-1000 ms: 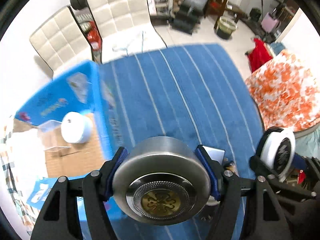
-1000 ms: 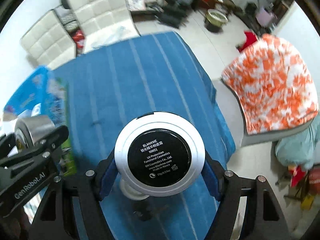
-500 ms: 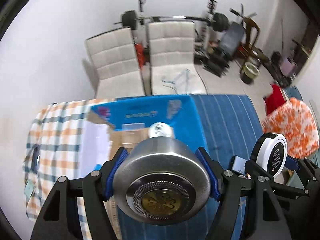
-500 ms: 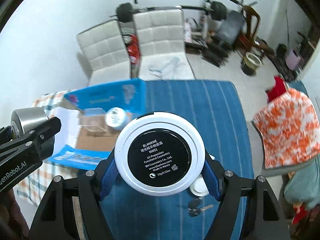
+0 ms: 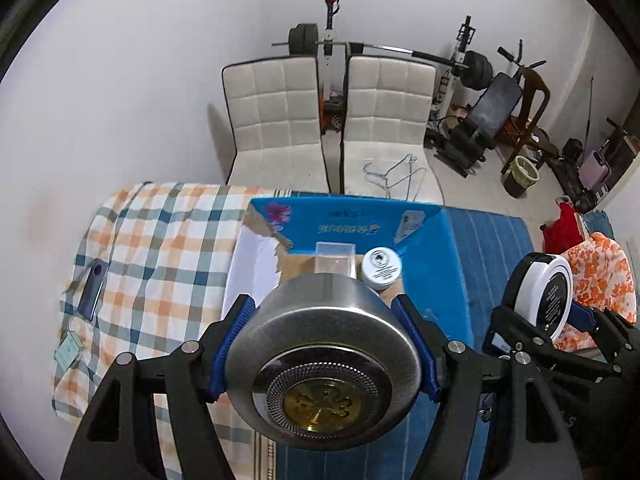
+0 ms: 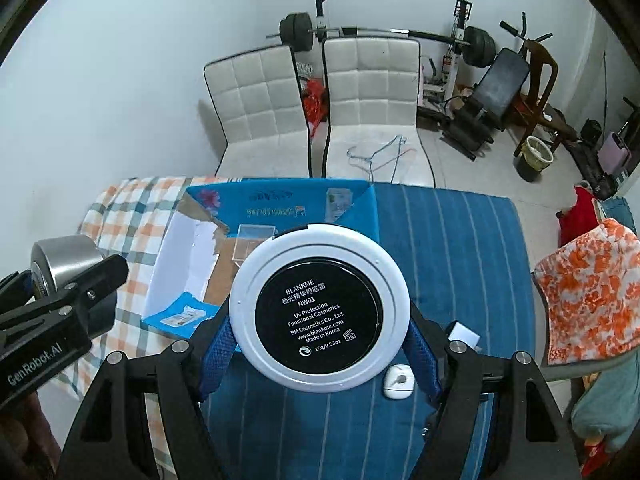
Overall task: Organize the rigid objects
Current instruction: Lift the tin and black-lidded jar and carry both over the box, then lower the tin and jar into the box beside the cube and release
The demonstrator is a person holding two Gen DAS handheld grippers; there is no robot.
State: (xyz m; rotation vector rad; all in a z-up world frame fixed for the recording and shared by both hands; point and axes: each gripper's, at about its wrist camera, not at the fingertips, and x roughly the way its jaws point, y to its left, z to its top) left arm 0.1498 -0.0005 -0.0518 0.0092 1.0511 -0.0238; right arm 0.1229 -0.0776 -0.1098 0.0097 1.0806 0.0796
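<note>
My left gripper (image 5: 323, 354) is shut on a round silver metal tin (image 5: 320, 364) with a gold centre, held in front of an open blue cardboard box (image 5: 436, 264). Inside the box lie a small white jar (image 5: 381, 269) and a clear plastic case (image 5: 335, 258). My right gripper (image 6: 320, 322) is shut on a round white compact with a black label (image 6: 319, 311), held over the blue striped cloth beside the box (image 6: 372, 208). The compact also shows in the left wrist view (image 5: 540, 296), the tin in the right wrist view (image 6: 64, 262).
A checked cloth (image 5: 160, 248) covers the table's left part, with a phone (image 5: 93, 290) and a small card (image 5: 68, 350) on it. A white earbud case (image 6: 398, 376) and a small white block (image 6: 464, 334) lie on the blue striped cloth (image 6: 460, 248). Two white chairs (image 5: 328, 120) stand behind.
Both grippers have tilted up and swung left, bringing the box from the left side to straight ahead. Each still holds its object.
</note>
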